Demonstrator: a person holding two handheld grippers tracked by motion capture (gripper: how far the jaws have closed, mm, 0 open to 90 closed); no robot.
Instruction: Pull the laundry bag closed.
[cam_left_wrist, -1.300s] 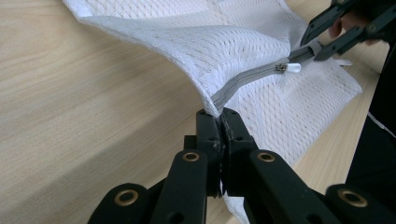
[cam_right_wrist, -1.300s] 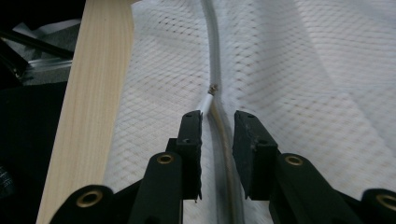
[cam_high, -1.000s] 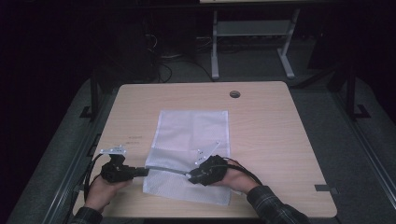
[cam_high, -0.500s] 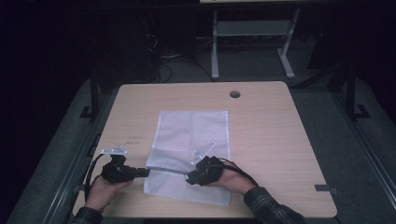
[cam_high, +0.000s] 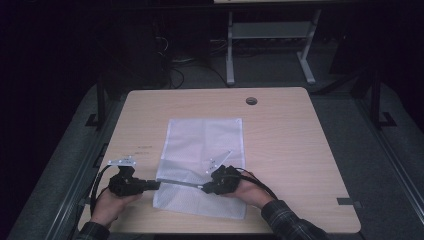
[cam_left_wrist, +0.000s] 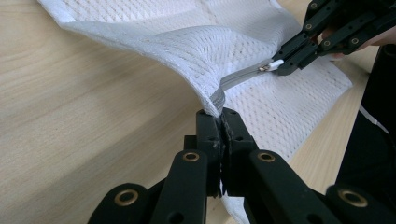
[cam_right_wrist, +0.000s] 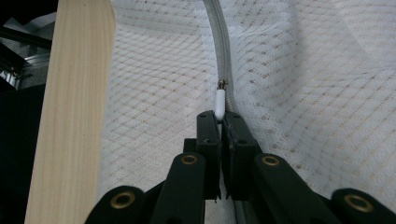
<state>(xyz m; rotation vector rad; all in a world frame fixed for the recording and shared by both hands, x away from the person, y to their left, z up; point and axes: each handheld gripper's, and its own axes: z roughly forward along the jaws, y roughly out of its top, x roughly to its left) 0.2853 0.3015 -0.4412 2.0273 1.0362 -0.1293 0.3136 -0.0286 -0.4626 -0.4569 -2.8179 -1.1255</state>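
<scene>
Mesh bag (cam_high: 202, 165): lying flat on table (cam_high: 300, 150)
Left gripper (cam_high: 150, 185): clamping bag's zipper end (cam_left_wrist: 217, 99)
Right gripper (cam_high: 204, 189): just closing, pinching zipper pull (cam_right_wrist: 219, 103)
Nearby: grommet hole (cam_high: 251, 101) sitting well apart

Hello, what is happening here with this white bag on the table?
A person works on a white mesh bag that lies flat on a wooden table, with a gripper in each hand. The left gripper is shut on the bag's edge at the end of the grey zipper and lifts it a little. The right gripper has just been closing, and now pinches the white zipper pull. The zipper looks closed along the stretch between the two grippers.
</scene>
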